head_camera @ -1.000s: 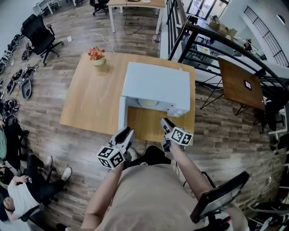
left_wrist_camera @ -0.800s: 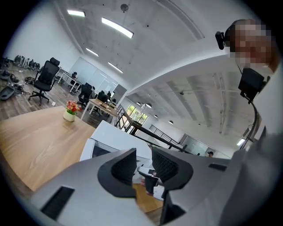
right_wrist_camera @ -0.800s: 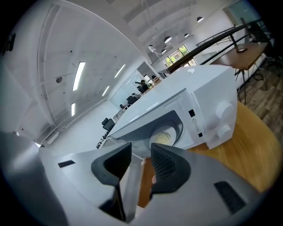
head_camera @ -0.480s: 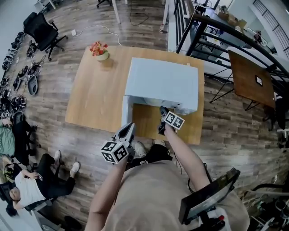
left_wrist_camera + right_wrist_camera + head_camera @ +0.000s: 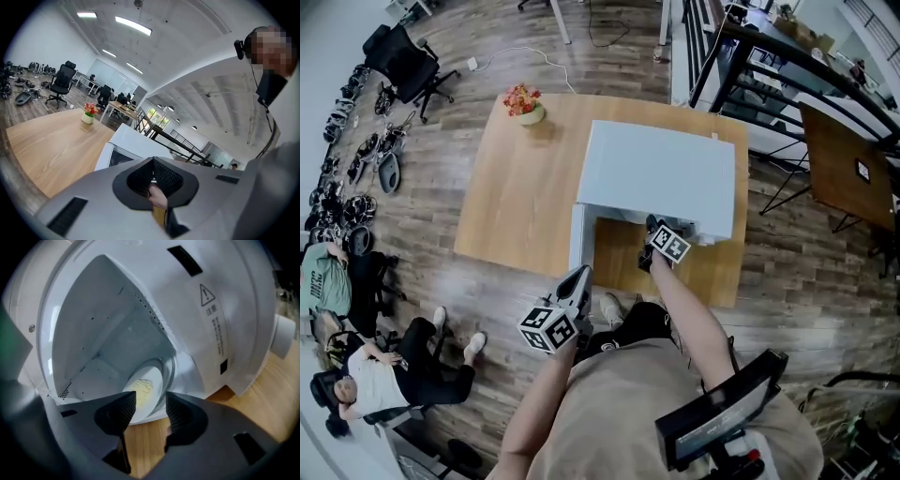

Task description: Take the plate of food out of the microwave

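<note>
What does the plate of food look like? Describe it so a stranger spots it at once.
On the wooden table sits a white microwave with its door open. Inside its cavity lies the plate, round and white. It alone carries pale yellow food; the table's other item, a flower pot, stands outside at the far corner.

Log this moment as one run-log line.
phase: reach | microwave: door open | plate of food: inside, untouched | right gripper: open, at cavity mouth | left gripper: shut, empty
</note>
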The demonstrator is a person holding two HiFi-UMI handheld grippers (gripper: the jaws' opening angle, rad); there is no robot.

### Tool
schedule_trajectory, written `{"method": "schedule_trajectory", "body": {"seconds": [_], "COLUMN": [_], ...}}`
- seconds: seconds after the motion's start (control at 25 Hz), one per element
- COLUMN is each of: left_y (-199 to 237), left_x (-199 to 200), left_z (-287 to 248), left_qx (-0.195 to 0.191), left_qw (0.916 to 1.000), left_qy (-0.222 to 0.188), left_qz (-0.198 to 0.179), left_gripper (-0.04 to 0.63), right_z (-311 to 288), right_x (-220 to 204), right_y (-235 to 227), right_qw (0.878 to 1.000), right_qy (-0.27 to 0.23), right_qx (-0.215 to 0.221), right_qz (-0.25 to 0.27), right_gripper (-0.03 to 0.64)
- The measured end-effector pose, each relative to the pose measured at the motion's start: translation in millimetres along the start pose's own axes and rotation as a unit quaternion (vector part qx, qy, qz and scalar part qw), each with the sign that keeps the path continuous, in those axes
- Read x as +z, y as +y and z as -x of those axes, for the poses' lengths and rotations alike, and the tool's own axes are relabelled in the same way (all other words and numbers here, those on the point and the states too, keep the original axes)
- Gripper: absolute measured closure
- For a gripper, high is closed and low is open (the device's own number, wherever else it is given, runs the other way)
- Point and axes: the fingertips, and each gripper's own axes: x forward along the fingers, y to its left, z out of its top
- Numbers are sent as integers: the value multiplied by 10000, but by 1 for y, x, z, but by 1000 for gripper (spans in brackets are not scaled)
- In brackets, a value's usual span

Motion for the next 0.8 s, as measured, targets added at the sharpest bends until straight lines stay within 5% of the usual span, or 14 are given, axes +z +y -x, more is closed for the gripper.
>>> {"method": "schedule_trajectory", "body": {"seconds": [0.36,0.6,0.8], "left_y": [8,18,28], "left_x": [11,12,7], "left_z": [21,36,44], "left_qx": [139,180,172], "left_qw": [9998,9998,9998], "left_qy": [-96,-52,-2], "left_qz": [-44,-44,-68], "left_gripper": [590,590,589], "right_z": [-22,-25,-23], "right_x": [-5,-9,-9], "right_y": [-8,-10,-17], "right_qw": [9987,9957,9972], "right_qy": [-21,91,37], "right_qx": [-507,-854,-527], "right_qz": [-68,349,-523], "right_gripper": [433,451,528]}}
